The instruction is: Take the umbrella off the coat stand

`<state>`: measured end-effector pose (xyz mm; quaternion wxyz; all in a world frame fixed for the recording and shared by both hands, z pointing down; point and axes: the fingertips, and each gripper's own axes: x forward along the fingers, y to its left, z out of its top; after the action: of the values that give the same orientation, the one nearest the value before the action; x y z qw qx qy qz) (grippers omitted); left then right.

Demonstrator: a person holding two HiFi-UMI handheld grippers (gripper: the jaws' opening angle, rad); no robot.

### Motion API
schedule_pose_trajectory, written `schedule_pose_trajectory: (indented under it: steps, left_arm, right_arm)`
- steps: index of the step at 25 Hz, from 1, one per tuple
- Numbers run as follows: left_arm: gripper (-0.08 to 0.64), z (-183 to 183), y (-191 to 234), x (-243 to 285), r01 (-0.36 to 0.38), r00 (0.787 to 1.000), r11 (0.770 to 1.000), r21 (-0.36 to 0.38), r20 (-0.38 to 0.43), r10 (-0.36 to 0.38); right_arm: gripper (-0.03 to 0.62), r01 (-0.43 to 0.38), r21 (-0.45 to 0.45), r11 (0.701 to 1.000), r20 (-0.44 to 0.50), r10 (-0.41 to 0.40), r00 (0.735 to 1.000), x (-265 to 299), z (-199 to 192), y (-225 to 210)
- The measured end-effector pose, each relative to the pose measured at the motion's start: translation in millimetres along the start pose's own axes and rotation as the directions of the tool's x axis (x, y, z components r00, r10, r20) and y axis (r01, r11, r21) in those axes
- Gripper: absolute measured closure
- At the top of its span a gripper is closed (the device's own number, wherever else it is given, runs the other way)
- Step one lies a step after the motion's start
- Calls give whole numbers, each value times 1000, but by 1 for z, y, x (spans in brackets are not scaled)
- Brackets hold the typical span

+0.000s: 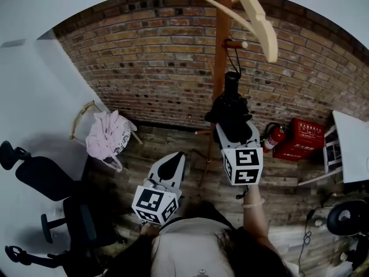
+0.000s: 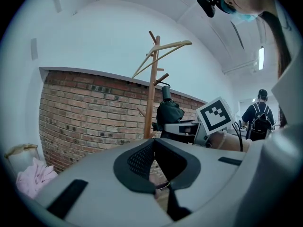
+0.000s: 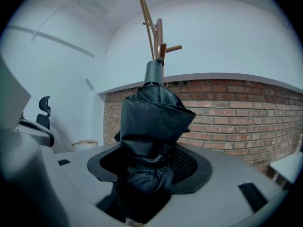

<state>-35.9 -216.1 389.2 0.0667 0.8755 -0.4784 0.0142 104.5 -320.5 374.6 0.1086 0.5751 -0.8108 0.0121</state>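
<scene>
A wooden coat stand rises in front of the brick wall. A folded black umbrella hangs beside its pole, with its thin strap looped over a short peg. My right gripper is shut on the umbrella's folded fabric from below. In the right gripper view the umbrella fills the jaws, with the coat stand behind it. My left gripper sits lower and to the left, shut and holding nothing. The left gripper view shows the umbrella and the coat stand ahead.
A wooden hanger sticks out from the stand's top. A pink garment lies on a small chair at left, near a black office chair. A fire extinguisher, a red box and a white table stand at right.
</scene>
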Motion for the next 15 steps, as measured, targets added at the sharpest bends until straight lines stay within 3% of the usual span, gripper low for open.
schedule_pose_trajectory:
  steps: [15]
  left_arm:
    - [549,6,-13,-14,42,999,999,3,23,-42]
  right_arm:
    - [295,34,4,999,48,-34,998,-28,16,0]
